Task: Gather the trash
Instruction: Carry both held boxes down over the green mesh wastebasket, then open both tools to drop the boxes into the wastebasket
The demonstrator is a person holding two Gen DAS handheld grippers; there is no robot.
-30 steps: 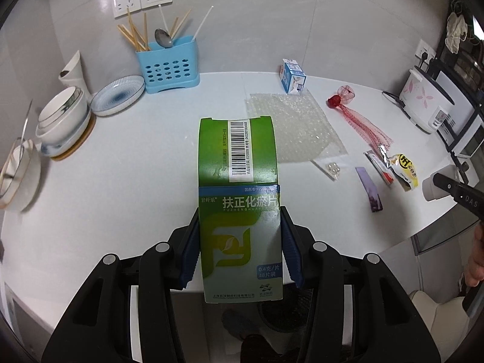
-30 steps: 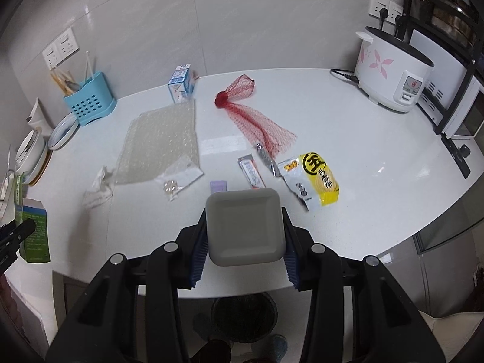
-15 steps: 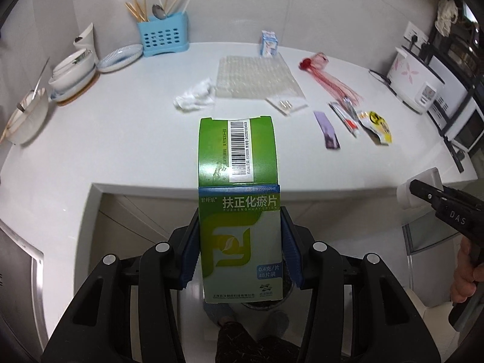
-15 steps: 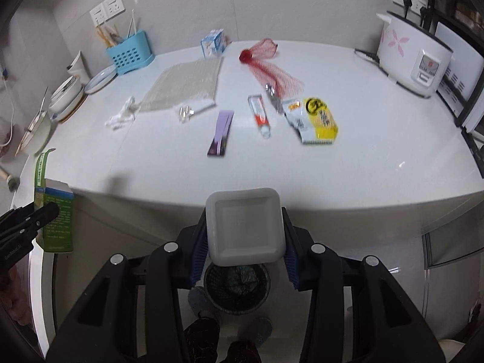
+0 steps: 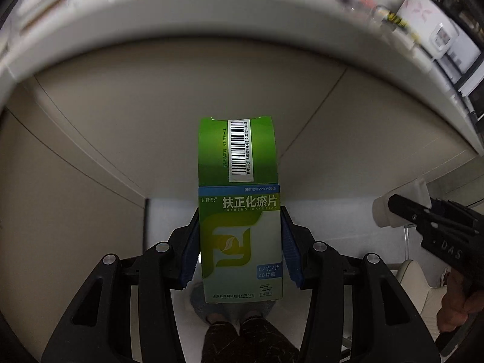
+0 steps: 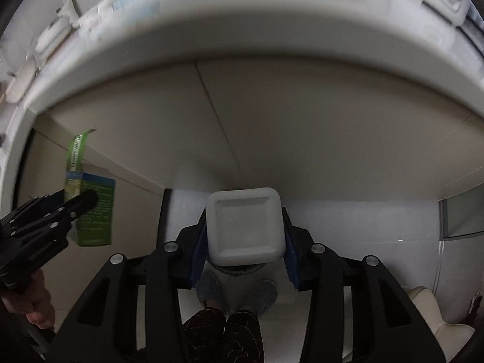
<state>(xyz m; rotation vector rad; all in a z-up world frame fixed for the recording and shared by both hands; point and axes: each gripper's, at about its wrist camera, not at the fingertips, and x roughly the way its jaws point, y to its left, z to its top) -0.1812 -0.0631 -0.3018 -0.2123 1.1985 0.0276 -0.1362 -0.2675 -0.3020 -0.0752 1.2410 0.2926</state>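
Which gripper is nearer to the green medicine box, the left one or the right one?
Left. The left gripper is clamped on the green medicine box, with its pads on both sides. The right gripper is apart from it, beside it, holding a white container.

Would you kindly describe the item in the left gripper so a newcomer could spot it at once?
Look below the white counter's edge, in front of the beige cabinet doors. The left gripper is shut on a tall green box, its top flap open. Unlike the plain white container in the right gripper, it bears a barcode and Chinese lettering.
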